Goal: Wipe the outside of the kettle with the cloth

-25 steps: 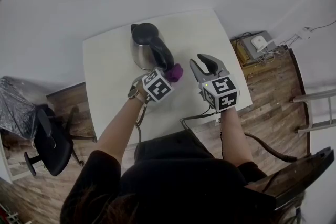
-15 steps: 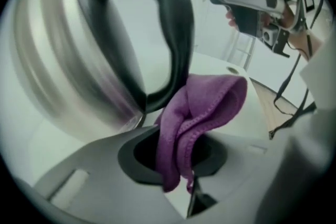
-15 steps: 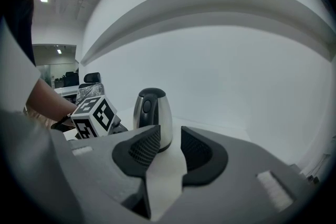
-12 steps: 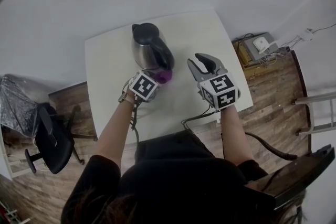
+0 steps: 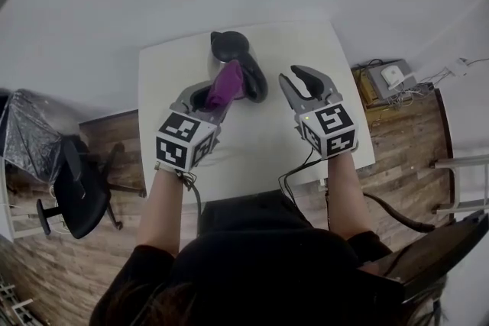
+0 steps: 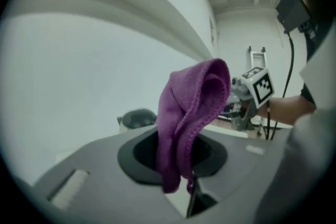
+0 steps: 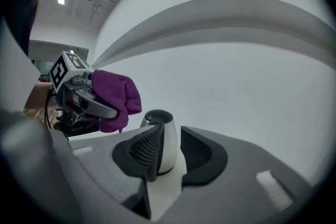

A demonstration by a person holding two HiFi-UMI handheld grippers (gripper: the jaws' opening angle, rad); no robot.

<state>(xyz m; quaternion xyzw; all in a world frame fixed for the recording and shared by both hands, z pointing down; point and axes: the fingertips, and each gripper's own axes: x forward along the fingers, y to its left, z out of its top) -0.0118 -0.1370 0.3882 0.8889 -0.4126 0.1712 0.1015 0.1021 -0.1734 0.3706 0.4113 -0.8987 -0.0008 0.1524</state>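
Left gripper, clamped on the purple cloth, holds it clear above the kettle on the white table, while the right gripper hangs part-open and empty, so wiping probably remains to be done.

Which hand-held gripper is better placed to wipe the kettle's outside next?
Left. The left hand-held gripper is shut on the purple cloth, near the kettle. The right hand-held gripper is open and empty, so it could probably only steady the kettle.
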